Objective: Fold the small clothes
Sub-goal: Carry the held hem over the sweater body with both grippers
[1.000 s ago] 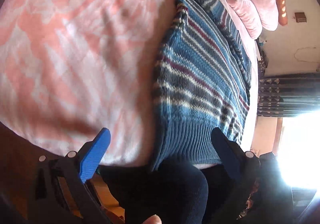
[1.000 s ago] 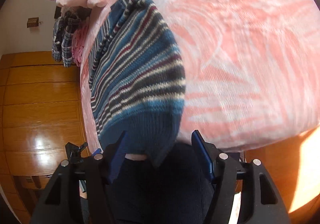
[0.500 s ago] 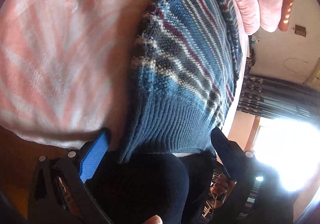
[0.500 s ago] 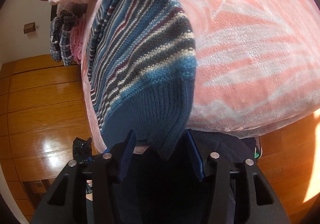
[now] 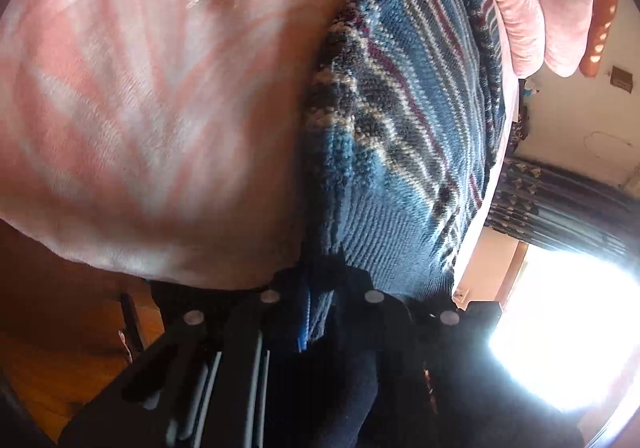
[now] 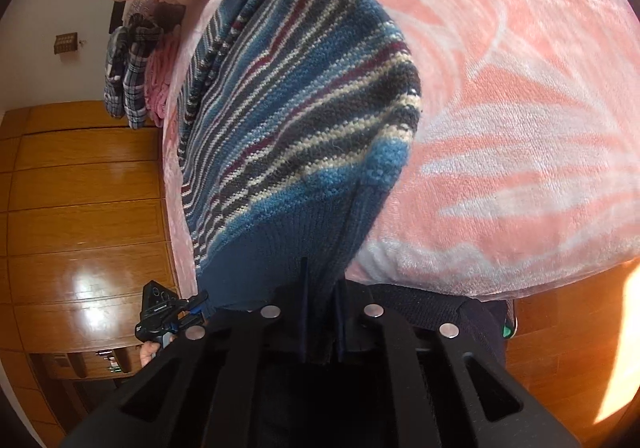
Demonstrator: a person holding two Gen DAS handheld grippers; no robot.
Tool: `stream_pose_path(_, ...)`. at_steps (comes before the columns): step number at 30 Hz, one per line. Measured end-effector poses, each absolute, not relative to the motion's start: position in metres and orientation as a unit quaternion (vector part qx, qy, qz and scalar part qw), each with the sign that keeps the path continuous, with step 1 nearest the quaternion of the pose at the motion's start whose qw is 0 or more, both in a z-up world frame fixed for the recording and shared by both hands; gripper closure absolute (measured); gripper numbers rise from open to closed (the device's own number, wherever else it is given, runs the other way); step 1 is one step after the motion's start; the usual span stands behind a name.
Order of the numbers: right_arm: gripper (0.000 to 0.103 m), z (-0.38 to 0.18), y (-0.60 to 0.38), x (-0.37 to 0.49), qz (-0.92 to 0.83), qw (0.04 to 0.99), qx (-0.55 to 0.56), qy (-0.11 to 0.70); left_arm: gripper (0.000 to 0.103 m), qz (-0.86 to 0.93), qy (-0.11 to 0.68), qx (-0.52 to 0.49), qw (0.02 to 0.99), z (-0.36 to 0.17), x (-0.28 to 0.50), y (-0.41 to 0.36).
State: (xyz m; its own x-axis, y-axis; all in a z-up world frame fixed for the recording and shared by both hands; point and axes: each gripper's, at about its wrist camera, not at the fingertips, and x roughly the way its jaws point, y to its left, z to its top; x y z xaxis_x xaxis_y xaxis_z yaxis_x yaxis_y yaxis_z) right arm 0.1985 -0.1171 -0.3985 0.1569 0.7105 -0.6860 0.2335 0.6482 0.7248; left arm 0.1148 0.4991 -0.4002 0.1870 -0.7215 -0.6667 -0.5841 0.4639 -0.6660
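Note:
A blue knitted sweater [image 5: 404, 120] with white, grey and maroon stripes lies lengthwise on a pink patterned bedspread [image 5: 160, 88]. Its ribbed hem hangs over the near bed edge. My left gripper [image 5: 318, 308] is shut on one hem corner, its jaws pressed together with blue knit between them. My right gripper [image 6: 320, 312] is shut on the other hem corner of the sweater [image 6: 296, 120], which rises from its jaws. The left gripper [image 6: 168, 314] also shows in the right wrist view, at the hem's far corner. The fingertips are hidden by cloth.
Pink pillows [image 5: 532, 0] lie at the head of the bed. A plaid garment [image 6: 128, 76] and pink cloth hang off the far bedside. A wooden wardrobe [image 6: 80, 208] stands left of the bed, dark curtains [image 5: 560, 204] and a bright window on the other side. The person's dark trousers sit below.
Both grippers have moved forward onto the hem corners and gone from open to shut on them. The hem now lifts slightly off the bed edge.

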Motion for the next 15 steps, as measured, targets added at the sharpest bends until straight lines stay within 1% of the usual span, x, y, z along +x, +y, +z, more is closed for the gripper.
stream_pose_path(8, 0.094, -0.331, -0.124, 0.197, 0.215, 0.69, 0.389, 0.572, 0.096, -0.118, 0.543, -0.575, 0.601, -0.323, 0.111, 0.51)
stream_pose_path(12, 0.094, -0.302, -0.123, 0.214, 0.228, 0.698, 0.389, 0.557, 0.096, -0.137, 0.519, -0.585, 0.608, -0.29, 0.13, 0.514)
stream_pose_path(15, 0.094, -0.287, -0.122, 0.233, 0.232, 0.701, 0.388, 0.552, 0.096, -0.139, 0.51, -0.59, 0.61, -0.28, 0.153, 0.515)
